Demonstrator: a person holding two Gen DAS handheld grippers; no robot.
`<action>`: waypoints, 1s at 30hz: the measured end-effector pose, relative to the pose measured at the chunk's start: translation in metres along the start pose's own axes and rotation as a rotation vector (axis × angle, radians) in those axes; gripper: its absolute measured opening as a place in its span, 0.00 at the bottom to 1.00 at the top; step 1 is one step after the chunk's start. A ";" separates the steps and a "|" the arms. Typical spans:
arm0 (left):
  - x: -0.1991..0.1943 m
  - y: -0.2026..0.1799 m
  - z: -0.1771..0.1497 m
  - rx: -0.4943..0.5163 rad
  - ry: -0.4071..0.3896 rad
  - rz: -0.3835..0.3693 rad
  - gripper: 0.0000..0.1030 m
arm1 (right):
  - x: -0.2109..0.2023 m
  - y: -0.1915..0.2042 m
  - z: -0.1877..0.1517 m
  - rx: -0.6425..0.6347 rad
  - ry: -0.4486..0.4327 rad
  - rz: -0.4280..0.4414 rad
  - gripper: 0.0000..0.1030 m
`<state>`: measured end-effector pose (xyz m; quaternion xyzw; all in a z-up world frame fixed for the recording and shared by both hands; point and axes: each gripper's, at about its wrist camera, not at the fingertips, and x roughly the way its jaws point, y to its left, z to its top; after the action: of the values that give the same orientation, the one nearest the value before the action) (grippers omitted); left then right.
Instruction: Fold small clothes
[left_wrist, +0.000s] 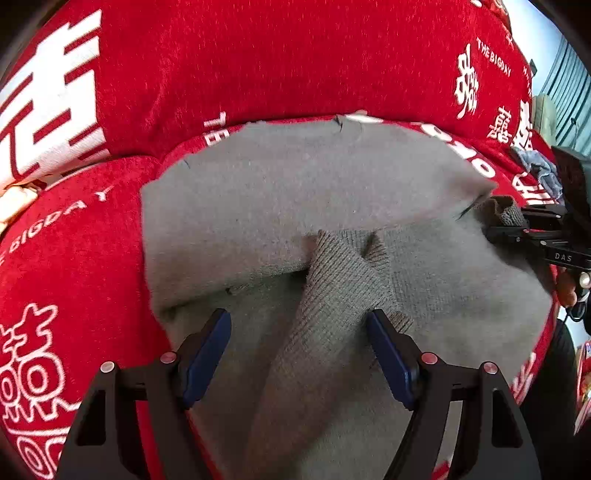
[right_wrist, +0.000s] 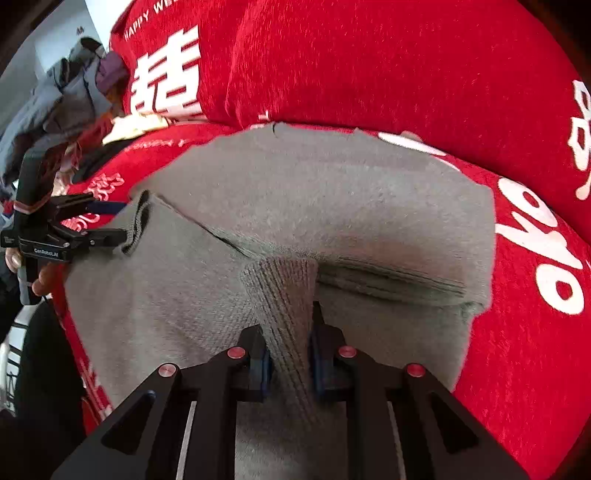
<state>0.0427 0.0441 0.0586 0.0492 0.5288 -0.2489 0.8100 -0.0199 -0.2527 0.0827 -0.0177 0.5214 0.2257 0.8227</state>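
A grey knit garment (left_wrist: 280, 192) lies partly folded on a red cushion; it also shows in the right wrist view (right_wrist: 332, 206). My left gripper (left_wrist: 299, 325) is open, its blue pads on either side of a ribbed grey cuff (left_wrist: 340, 280) without pinching it. My right gripper (right_wrist: 290, 350) is shut on another ribbed cuff (right_wrist: 284, 295) of the garment. Each gripper shows at the edge of the other's view: the right one (left_wrist: 517, 218) at a ribbed corner, the left one (right_wrist: 107, 225) at a rolled hem.
The red cushion cover (left_wrist: 258, 59) with white lettering rises behind the garment as a backrest (right_wrist: 406, 62). A blue-grey cloth (left_wrist: 539, 170) lies at the far right. Other clothes (right_wrist: 66, 96) pile up at the left. A hand (right_wrist: 44, 280) holds the left gripper.
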 end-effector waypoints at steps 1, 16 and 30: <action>-0.012 -0.003 -0.005 0.026 -0.025 -0.025 0.77 | -0.004 0.001 -0.001 0.002 -0.005 0.001 0.18; 0.009 -0.014 -0.005 0.123 0.067 -0.078 0.56 | 0.011 0.013 0.003 -0.078 0.063 -0.080 0.25; -0.031 0.016 0.001 -0.082 -0.057 -0.195 0.11 | -0.053 -0.006 0.022 0.119 -0.155 0.055 0.10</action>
<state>0.0408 0.0681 0.0831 -0.0428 0.5174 -0.3057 0.7981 -0.0178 -0.2710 0.1370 0.0629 0.4688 0.2176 0.8537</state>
